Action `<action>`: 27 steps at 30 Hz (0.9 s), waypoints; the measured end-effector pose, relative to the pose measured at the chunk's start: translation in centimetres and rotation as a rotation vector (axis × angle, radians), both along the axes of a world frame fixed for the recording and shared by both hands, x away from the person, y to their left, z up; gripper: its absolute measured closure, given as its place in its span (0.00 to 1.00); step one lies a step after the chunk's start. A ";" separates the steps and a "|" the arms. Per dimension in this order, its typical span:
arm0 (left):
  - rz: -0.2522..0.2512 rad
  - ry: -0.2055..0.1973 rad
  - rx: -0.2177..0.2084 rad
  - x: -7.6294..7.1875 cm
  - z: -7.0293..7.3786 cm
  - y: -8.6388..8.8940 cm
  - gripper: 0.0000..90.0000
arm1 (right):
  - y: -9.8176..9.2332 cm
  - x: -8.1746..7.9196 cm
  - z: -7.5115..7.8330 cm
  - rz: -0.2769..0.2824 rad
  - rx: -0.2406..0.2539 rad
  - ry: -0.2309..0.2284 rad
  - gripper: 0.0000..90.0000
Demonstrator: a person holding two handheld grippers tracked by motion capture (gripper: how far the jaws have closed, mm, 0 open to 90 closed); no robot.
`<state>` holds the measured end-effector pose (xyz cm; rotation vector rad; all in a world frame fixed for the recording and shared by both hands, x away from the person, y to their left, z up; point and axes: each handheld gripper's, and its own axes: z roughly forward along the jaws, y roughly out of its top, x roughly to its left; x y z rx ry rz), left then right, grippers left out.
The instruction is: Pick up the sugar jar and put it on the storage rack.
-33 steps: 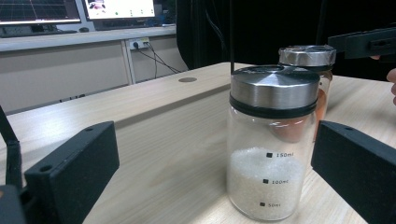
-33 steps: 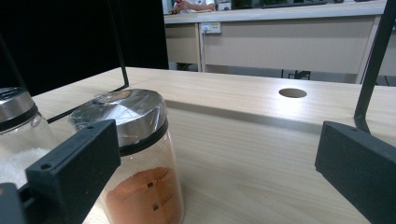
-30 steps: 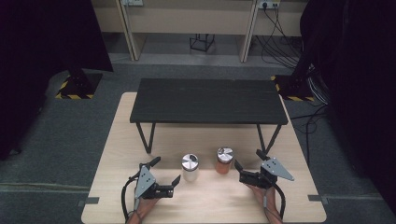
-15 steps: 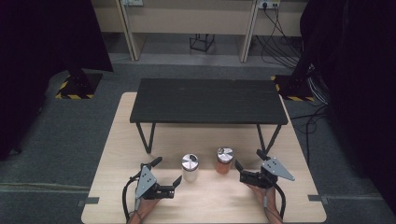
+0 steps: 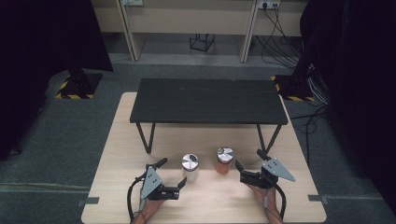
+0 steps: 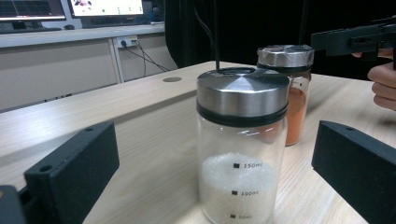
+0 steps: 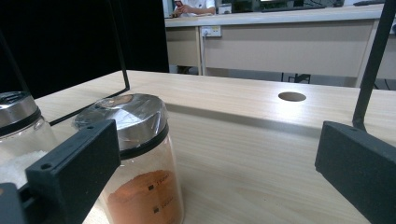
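two glass jars with metal lids stand upright on the pale wooden table (image 5: 116, 154), in front of a low black bench (image 5: 208, 100) that sits on the same tabletop.

the left gripper (image 5: 174, 177) is held low over the table with its jaws spread wide and nothing between them. the white jar (image 5: 190, 167) stands just ahead of its jaw tips and slightly toward the other gripper, near but not touching. in the left gripper view the white jar (image 6: 240, 144) sits between the lines of the two jaws, a bit nearer the jaw at the right of that view, with white grains filling its lower part and printed volume marks on the glass. beyond it, farther from the left gripper, is the orange jar (image 6: 289, 93), and past that the right gripper (image 6: 357, 39) and the fingers of the hand (image 6: 383, 86) holding it.

the right gripper (image 5: 246, 165) also has its jaws wide apart and grips nothing. the orange jar (image 5: 224, 160) stands just off its inner jaw tip, on the side toward the left gripper, close but apart from it. in the right gripper view the orange jar (image 7: 140, 163) is partly behind the jaw at the left of that view, with orange powder in its lower half, and the white jar (image 7: 18, 135) is at the far left edge. a round hole (image 7: 292, 96) in the tabletop lies well ahead of the right gripper.
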<state>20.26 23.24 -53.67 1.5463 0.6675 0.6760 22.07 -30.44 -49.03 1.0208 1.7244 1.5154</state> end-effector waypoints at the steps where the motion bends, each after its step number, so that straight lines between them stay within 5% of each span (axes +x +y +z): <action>1: -0.001 0.001 0.013 0.1 0.1 -0.2 0.00 | 0.0 0.0 0.0 0.000 0.000 0.001 0.00; 27: -0.010 0.058 0.068 2.1 1.2 -3.7 0.06 | -0.2 0.1 0.0 0.015 -0.001 0.000 0.00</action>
